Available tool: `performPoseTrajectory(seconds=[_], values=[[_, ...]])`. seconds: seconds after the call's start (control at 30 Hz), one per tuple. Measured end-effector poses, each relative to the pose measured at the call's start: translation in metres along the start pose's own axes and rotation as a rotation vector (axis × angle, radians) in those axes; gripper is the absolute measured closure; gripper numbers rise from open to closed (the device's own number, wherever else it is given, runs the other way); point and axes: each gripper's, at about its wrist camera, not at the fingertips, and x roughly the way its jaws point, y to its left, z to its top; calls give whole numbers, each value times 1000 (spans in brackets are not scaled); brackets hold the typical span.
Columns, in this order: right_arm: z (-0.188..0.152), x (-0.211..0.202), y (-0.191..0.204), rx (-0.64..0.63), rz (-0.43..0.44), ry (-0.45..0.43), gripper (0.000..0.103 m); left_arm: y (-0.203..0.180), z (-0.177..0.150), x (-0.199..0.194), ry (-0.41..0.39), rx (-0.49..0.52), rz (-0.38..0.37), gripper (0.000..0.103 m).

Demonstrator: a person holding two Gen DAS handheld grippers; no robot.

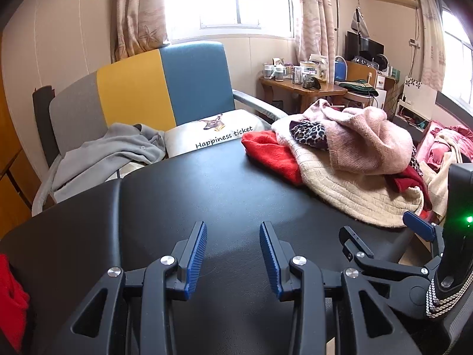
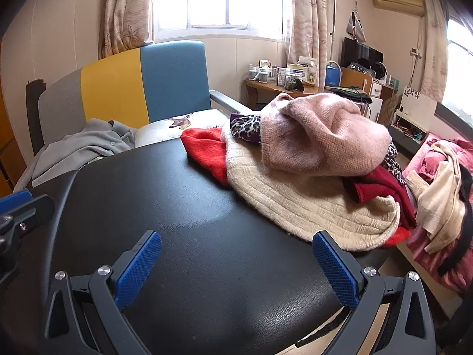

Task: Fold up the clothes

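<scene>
From my left wrist camera, my left gripper [image 1: 232, 230] hovers over the black table [image 1: 207, 192] with its blue pads parted and nothing between them. The pile of clothes [image 1: 340, 159] sits on the far right part of the table: a pink sweater [image 1: 369, 145] on top of a cream knit [image 1: 354, 195], a red garment [image 1: 272, 153] at the left edge. My right gripper [image 1: 384, 230] shows at the right.

From my right wrist camera, my right gripper [image 2: 239, 245] is spread wide and empty above the table [image 2: 177, 207], its right pad [image 2: 334, 263] just beside the cream knit [image 2: 310, 207]. The pink sweater [image 2: 322, 139] crowns the pile [image 2: 310, 171]
</scene>
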Motion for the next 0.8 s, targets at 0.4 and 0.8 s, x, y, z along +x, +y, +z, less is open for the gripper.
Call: performPoseTrajectory(seconds=[0.4,0.8], values=[[-9,7,1,-7,-1,27,0,-1,-13,9,47,-16,-12,65],[-5,22,-6,-41,26,14,0,-16,10,29,39,70,8,65]])
